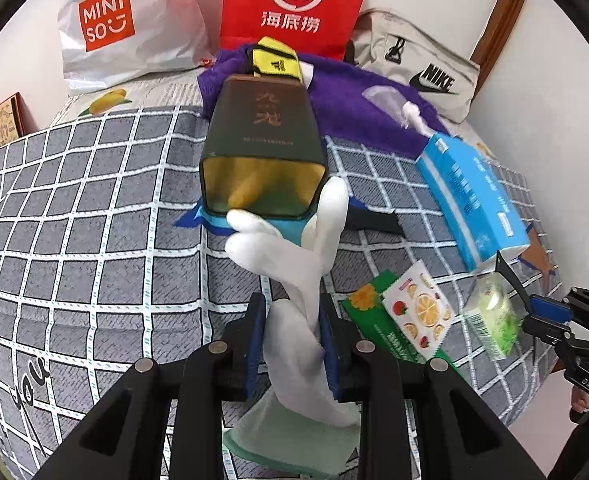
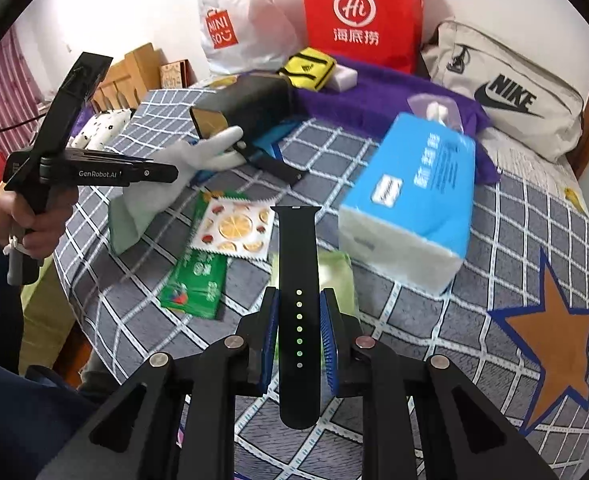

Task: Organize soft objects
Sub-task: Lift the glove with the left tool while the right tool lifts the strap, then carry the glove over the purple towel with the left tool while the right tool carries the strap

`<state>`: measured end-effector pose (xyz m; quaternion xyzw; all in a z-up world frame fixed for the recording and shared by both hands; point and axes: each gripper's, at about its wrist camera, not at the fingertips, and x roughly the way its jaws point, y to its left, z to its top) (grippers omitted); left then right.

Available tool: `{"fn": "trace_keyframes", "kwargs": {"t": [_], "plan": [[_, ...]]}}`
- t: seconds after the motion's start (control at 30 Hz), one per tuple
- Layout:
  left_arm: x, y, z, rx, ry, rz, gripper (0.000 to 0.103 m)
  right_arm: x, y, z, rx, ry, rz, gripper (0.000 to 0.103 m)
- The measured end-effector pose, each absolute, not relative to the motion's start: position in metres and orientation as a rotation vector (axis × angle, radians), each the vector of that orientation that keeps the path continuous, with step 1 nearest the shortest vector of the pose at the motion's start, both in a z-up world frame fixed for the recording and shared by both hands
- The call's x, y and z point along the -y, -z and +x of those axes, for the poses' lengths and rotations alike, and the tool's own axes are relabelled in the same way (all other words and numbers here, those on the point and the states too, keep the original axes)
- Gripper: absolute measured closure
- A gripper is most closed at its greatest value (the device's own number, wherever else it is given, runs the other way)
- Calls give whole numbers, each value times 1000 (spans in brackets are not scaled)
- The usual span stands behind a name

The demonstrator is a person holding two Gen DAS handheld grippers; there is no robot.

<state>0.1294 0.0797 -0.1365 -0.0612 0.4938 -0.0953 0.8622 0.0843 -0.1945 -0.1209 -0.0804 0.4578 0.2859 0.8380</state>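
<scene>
Left gripper (image 1: pixel 292 340): pointed steeply down over the bed (image 1: pixel 94 208); jaws clamped on the glove (image 1: pixel 294 280)
Glove: white, limp, green-cuffed; held above the bed, fingertips at the mouth of the tin (image 1: pixel 262 148)
Right gripper (image 2: pixel 298 340): angled down, held near the tissue pack (image 2: pixel 410 200); jaws closed on the strap (image 2: pixel 297 280)
Strap: black, with a row of holes; gripped mid-length, lifted off the bed, projecting forward
</scene>
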Motion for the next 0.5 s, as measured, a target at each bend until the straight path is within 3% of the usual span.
{"fn": "trace_keyframes", "kwargs": {"t": [0.27,0.5], "plan": [[-88,117,126,-997,222,-154,89,190,99,94,-925,-608,-156,83],[-90,94,129,-950,260,-178,90,193,84,116,-900,-583,-140,83]]}}
